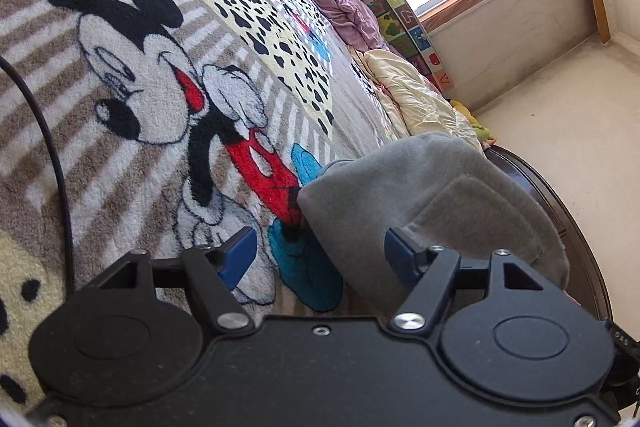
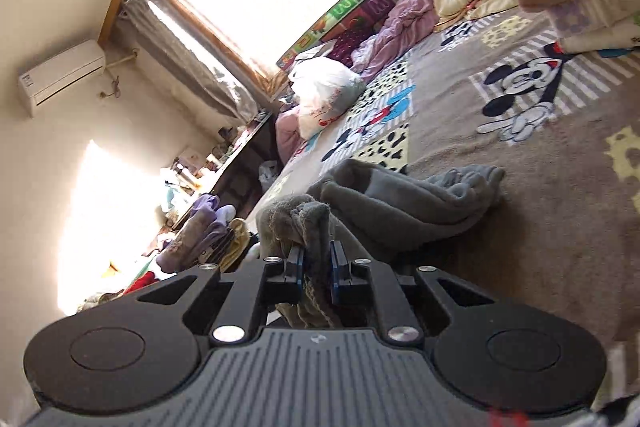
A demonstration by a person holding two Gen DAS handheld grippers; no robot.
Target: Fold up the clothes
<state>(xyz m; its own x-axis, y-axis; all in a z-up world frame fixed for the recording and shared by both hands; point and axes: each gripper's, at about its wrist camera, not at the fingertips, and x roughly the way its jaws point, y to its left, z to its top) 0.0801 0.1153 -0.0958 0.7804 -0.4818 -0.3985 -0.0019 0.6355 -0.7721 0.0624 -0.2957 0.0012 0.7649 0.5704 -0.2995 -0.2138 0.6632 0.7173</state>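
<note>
Sunlit bedding carried a cartoon blanket. Ahead of the right claw, clamped on its bunched edge, the grey garment trailed right. The left claw gaped wide, empty, garment beside its right finger.

The grey garment is looking like soft matt fleece; the cartoon blanket is showing a rough, fluffy pile; the left gripper is looking like matt black plastic with shiny metal screws.

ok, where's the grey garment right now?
The grey garment lies crumpled on the cartoon blanket in the right wrist view, one edge pinched in the shut right hand-held gripper; the open left hand-held gripper sits beside it.
</note>
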